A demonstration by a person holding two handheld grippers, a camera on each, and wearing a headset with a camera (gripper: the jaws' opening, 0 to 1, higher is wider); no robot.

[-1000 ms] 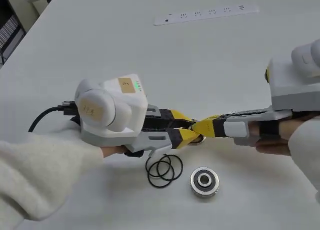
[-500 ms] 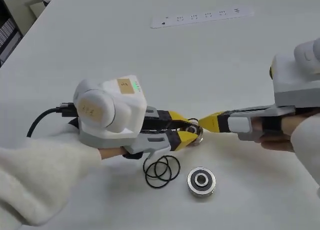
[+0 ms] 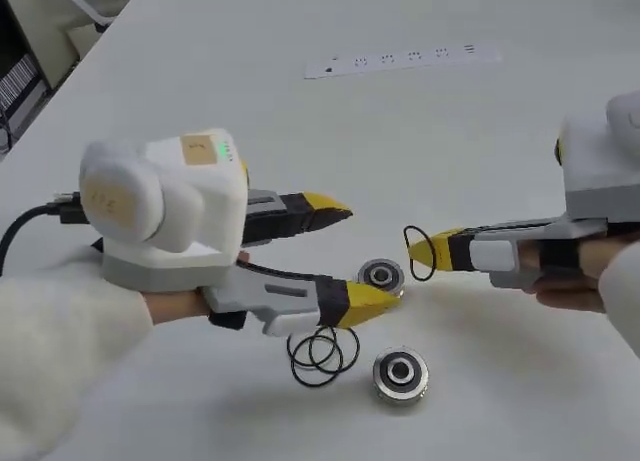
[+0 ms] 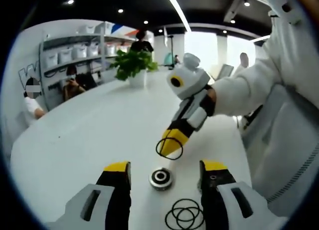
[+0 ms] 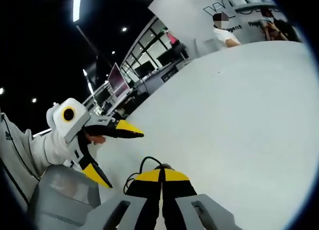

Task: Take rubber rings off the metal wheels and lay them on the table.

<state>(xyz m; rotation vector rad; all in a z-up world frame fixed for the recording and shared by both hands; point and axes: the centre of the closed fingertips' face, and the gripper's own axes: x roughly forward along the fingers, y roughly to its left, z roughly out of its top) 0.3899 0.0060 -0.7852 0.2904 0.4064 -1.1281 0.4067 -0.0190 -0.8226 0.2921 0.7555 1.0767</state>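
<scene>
Yellow-tipped left gripper (image 3: pixel 370 253): jaws spread wide and empty. A wheel (image 3: pixel 381 275) lies flat on the surface (image 3: pixel 300 131) between the tips; can't tell if the near tip touches it. Nearer the person, loose rings (image 3: pixel 322 352) sit in an overlapping pile on the surface. A second wheel (image 3: pixel 400 372) is just beside them, with a dark band round its rim. Probably rings still on, can't confirm. Right of the first wheel, one ring (image 3: pixel 406 247) hangs in the air, clear of the wheel. The right gripper (image 3: pixel 425 253) has its jaws clenched on it.

Handling, my read:
- **Rings:** thin rubber, near weightless, floppy and stretchy. Pinch anywhere on the loop. On a wheel, get a tip under the band at the rim and peel. May cling to the jaws on release.
- **Wheels:** steel, dense, smooth. Will skid unless pinned, so clamp across the rim.

Surface is matt white, flat, with plenty of free space. Power strip (image 3: pixel 400 59) on the far side, well apart. Room is an open office: shelves (image 4: pixel 65 55) with bins, plant (image 4: pixel 132 65), ceiling spots, people seated in the background.
</scene>
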